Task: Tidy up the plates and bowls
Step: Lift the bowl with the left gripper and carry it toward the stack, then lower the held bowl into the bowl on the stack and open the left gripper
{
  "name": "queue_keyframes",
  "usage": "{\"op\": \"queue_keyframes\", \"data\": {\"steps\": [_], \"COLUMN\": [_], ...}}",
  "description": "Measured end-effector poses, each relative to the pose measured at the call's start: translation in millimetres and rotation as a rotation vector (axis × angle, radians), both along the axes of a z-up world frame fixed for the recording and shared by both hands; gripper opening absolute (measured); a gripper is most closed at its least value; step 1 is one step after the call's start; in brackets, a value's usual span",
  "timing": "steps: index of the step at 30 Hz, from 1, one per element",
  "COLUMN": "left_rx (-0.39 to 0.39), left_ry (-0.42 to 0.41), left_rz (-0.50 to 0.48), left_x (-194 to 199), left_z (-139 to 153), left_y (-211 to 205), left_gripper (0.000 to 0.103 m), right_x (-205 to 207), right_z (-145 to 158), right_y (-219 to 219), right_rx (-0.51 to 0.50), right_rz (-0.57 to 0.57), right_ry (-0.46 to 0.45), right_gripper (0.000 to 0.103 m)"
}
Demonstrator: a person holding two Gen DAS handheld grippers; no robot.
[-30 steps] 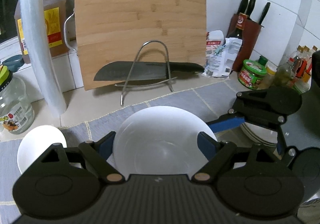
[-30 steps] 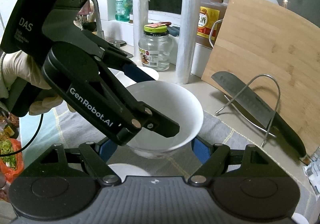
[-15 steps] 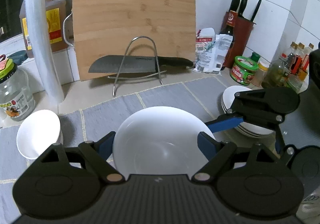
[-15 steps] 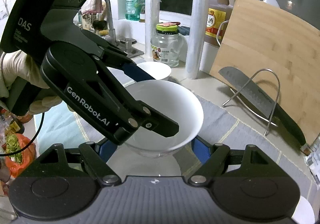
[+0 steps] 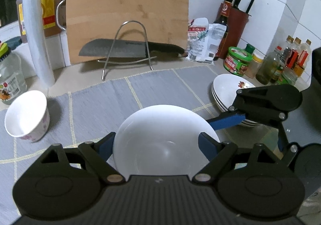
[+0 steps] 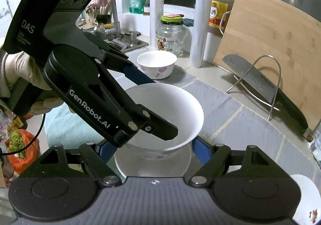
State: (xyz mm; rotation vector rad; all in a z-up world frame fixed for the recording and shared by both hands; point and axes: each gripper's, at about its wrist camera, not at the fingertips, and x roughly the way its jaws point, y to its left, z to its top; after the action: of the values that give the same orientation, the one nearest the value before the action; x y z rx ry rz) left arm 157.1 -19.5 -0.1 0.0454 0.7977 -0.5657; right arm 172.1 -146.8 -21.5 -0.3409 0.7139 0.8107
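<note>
Kitchen worktop with a grey checked mat [image 5: 164, 86] runs under both of my grippers, and the white bowl [image 5: 164, 142] I am carrying sits lifted over the near edge of that mat, in the middle of the left wrist view. My left gripper [image 6: 152, 124] grips it: in the right wrist view one jaw goes down inside the bowl and the blue one runs outside the rim, so the wall is pinched between them, and I read "GenRobot.AI" on the arm and "DAS" on the body. My right gripper [image 6: 153, 149] stands wide and holds nothing; its blue fingers [image 6: 198, 150] flank a white plate [image 6: 152, 164] just below the bowl, and I cannot tell if they touch it. From the left wrist view that gripper hangs over a stack of white plates [image 5: 226, 88] near the mat's right edge. A smaller flowered bowl [image 5: 27, 113] stands near the mat's left edge, well apart. Behind the mat, a knife [image 5: 128, 50] lies across a wire rack [image 5: 128, 46] against an upright bamboo cutting board [image 5: 128, 10]. A glass jar [image 6: 172, 34], a white roll [image 6: 198, 22] and an oil jug [image 6: 221, 4] stand along the back edge, their labels too small to read, with a knife block [image 5: 236, 22] and sauce bottles [image 5: 289, 58] in the right back corner.
</note>
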Motion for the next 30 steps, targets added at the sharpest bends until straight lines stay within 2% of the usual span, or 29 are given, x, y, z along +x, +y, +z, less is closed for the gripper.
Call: {"op": "queue_keyframes", "data": {"steps": [13,30], "left_rx": [-0.019,-0.029], "left_ry": [0.038,0.054], "left_rz": [-0.006,-0.016], "left_x": [-5.6,-6.8], "left_z": [-21.2,-28.1], "left_y": [-5.9,-6.4], "left_gripper": [0.086,0.086], "right_x": [-4.3,-2.3], "right_z": [-19.5,-25.8], "right_y": [-4.5,-4.7], "right_rx": [-0.029,-0.054], "right_rz": [0.000,0.022], "right_ry": [0.043,0.047], "right_gripper": [0.084,0.084]}}
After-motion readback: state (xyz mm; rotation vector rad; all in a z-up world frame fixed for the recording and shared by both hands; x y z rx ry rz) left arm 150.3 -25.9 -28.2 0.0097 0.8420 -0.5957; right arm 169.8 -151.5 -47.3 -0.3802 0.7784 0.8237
